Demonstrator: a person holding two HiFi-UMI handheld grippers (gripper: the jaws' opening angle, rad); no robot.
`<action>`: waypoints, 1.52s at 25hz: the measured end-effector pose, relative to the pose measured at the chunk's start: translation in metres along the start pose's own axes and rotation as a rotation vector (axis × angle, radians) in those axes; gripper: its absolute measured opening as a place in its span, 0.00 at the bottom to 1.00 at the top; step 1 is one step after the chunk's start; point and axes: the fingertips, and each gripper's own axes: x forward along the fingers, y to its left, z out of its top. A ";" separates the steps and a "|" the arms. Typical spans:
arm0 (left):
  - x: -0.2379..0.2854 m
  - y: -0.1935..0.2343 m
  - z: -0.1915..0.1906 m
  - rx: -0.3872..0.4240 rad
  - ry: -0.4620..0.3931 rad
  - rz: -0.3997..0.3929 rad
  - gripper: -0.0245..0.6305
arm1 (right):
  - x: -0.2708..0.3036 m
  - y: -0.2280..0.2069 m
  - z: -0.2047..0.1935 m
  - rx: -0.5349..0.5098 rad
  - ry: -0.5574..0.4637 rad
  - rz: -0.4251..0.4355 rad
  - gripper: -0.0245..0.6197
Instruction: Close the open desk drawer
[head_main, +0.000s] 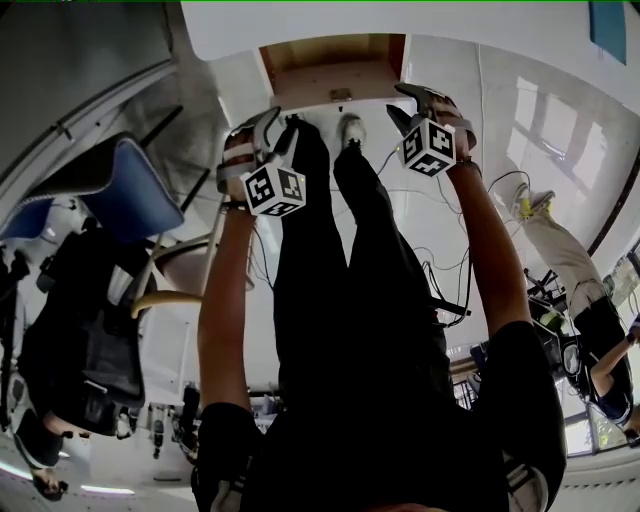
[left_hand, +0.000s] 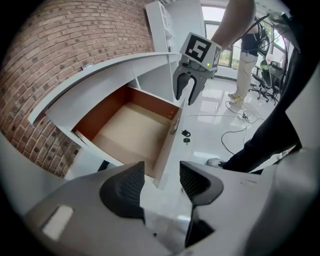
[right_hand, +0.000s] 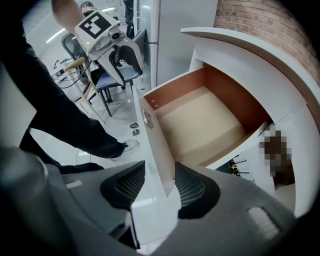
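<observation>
The white desk has its drawer pulled out, with an empty tan bottom and brown sides. My left gripper is open, and the near end of the white drawer front lies just beyond its fingertips. My right gripper straddles the other corner of the drawer front, with a pad against each face. Each gripper shows in the other's view at the far end of the panel: the right gripper and the left gripper. In the head view, both the left gripper and the right gripper sit at the drawer.
A brick wall backs the desk. My legs stand directly before the drawer. A blue chair stands to the left. Cables trail over the glossy white floor at the right, where another person stands.
</observation>
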 end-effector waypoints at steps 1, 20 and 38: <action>0.004 0.001 -0.002 0.012 0.009 0.001 0.40 | 0.002 0.000 0.000 -0.005 0.004 -0.001 0.33; 0.045 -0.007 -0.022 0.148 0.117 -0.025 0.21 | 0.024 0.005 -0.009 -0.064 0.053 -0.012 0.22; 0.033 0.004 -0.012 0.125 0.103 0.002 0.20 | 0.009 -0.002 -0.003 -0.128 0.049 -0.049 0.18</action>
